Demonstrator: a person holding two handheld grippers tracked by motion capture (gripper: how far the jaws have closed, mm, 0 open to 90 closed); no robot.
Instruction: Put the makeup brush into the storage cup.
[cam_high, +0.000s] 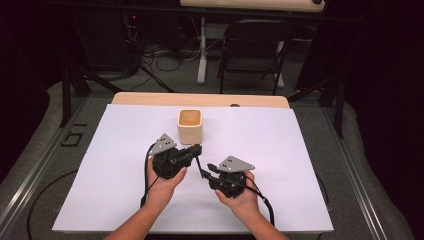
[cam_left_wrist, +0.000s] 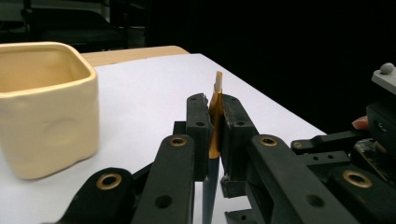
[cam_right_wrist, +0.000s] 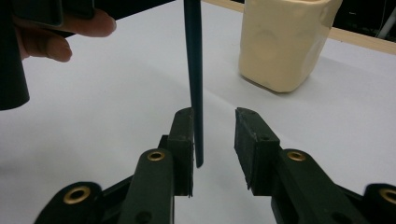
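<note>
1. A cream cup (cam_high: 189, 126) is standing upright on the white sheet (cam_high: 100, 170) covering the table, just beyond the two grippers and apart from both; nothing is lying between it and them.
2. A folding chair (cam_high: 255, 45) and loose cables (cam_high: 165, 57) are sitting on the floor past the far table edge, well away from the work.
3. The left gripper (cam_left_wrist: 214, 122) is clamping a thin brush (cam_left_wrist: 215, 116) near its gold ferrule, with the pale tip sticking up above the pads and the dark handle running down out of the grip (the cup is showing close on the left in the left gripper view).
4. The right gripper (cam_right_wrist: 212, 135) is holding its jaws apart: the brush's dark handle (cam_right_wrist: 194, 79) is hanging between them, lying against one pad and clear of the other.
5. In the high view the grippers (cam_high: 197, 149) (cam_high: 205, 172) are sitting near each other at mid-table, the brush bridging them.
</note>
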